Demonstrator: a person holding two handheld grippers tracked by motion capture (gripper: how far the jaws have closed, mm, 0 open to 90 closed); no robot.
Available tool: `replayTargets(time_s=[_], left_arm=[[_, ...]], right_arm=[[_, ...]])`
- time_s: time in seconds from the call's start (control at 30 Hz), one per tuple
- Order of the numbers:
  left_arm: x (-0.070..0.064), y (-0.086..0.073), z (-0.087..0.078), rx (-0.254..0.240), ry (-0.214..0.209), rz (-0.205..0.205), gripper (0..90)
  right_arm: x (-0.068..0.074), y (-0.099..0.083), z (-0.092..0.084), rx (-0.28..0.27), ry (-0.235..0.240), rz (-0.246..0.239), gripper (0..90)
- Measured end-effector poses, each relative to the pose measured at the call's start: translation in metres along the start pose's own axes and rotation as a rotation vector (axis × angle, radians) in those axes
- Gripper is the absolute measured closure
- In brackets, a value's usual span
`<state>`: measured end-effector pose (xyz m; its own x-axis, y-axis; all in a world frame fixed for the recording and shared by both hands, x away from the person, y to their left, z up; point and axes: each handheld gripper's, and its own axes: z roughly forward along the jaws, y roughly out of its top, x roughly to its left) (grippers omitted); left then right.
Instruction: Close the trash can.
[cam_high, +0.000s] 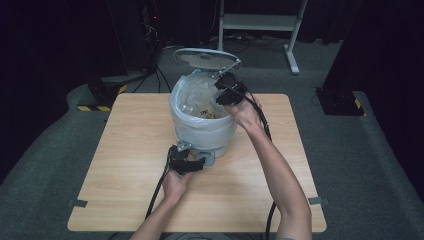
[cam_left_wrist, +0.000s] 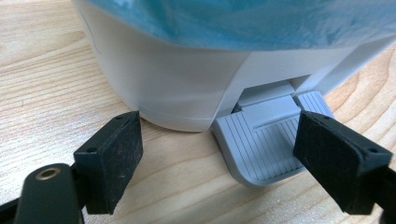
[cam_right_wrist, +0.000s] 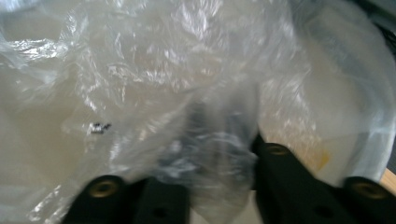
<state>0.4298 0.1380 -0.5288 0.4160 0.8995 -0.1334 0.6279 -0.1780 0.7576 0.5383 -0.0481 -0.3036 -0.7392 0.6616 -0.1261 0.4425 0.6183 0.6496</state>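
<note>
A white pedal bin (cam_high: 202, 127) stands mid-table with its lid (cam_high: 206, 58) up and a pale liner bag folded over its rim. My left gripper (cam_high: 192, 164) lies low at the bin's foot. In the left gripper view this left gripper (cam_left_wrist: 219, 126) is open, one jaw on each side of the grey ribbed pedal (cam_left_wrist: 261, 140), with the right-hand pad overlapping the pedal's edge. My right gripper (cam_high: 227, 92) hangs over the bin's mouth. In its own view, crumpled clear plastic (cam_right_wrist: 210, 140) bunches between the jaws of the right gripper (cam_right_wrist: 219, 154) and hides the pads.
The wooden table (cam_high: 125, 165) has bare room left, right and in front of the bin. Small scraps lie inside the liner (cam_high: 207, 114). The bin's white wall (cam_left_wrist: 177, 84) rises just beyond the left jaws. A metal frame (cam_high: 260, 22) stands on the floor behind.
</note>
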Motion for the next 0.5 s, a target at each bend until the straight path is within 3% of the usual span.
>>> replayTargets(time_s=[0.1, 0.23, 0.5], left_arm=[[0.0, 0.0, 0.0, 0.0, -0.001, -0.004, 15.7], [0.0, 0.0, 0.0, 0.0, -0.002, -0.004, 15.7], [0.0, 0.0, 0.0, 0.001, -0.002, -0.003, 15.7]], right_arm=[[0.003, -0.002, 0.0, 0.016, -0.005, -0.005, 59.8], [0.002, -0.006, -0.007, -0.001, -0.004, 0.003, 49.7], [0.003, -0.018, -0.022, -0.056, -0.021, 0.001, 48.5]])
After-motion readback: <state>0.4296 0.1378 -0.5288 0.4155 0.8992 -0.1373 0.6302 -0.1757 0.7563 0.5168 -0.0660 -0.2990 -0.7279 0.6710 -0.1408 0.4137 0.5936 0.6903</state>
